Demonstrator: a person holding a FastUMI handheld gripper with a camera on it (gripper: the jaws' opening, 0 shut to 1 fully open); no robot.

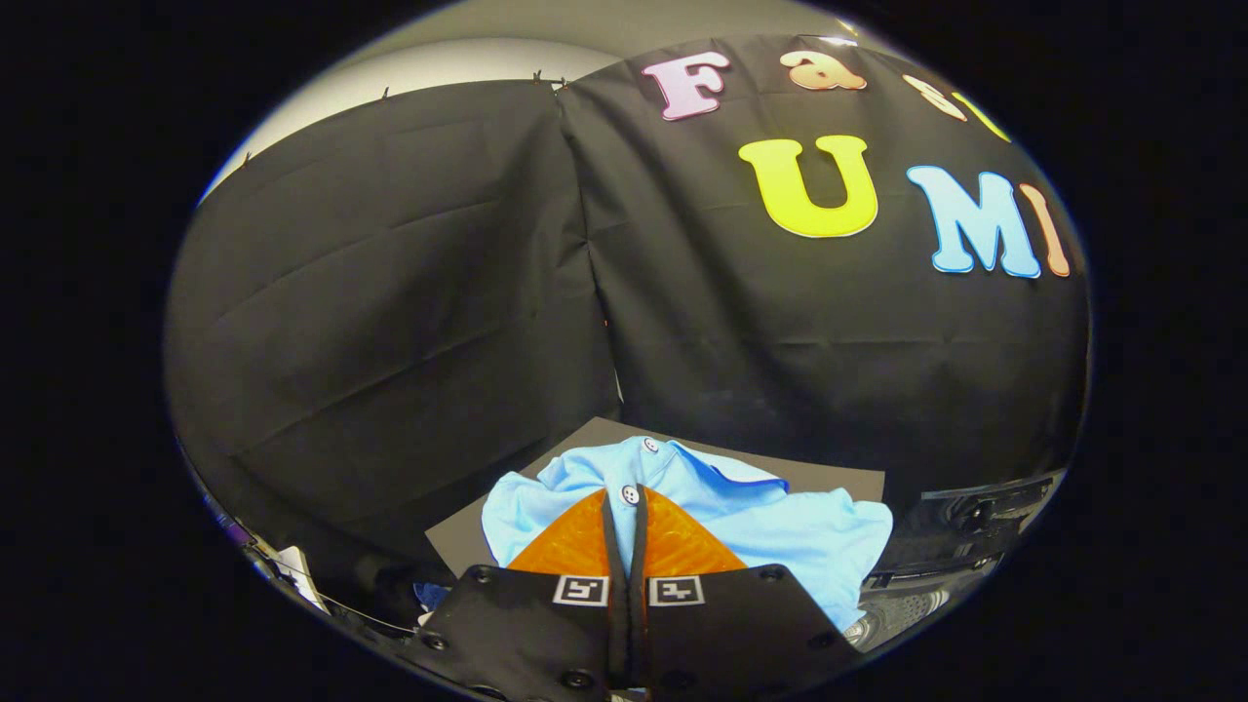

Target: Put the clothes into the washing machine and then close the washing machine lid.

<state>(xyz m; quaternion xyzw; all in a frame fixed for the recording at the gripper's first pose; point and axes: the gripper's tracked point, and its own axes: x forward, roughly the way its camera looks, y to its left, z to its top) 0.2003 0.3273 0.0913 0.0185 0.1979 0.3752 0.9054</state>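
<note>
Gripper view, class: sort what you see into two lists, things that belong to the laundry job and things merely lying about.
Belongs to the job:
- light blue shirt, lying on the dark mat just beyond the fingers
- washing machine, beside the shirt
- gripper, fingers close together, tips at the shirt's button placket

Just lying about:
- dark mat
- white and blue items low beside the gripper, too small to identify

Gripper [625,499] fingers closed together, tips over shirt [770,526], contact unclear. Shirt heaped on dark board [829,478] just ahead. Black cloth wall [390,292] blocks far side. Washer [936,556] near right; open air above shirt.
</note>
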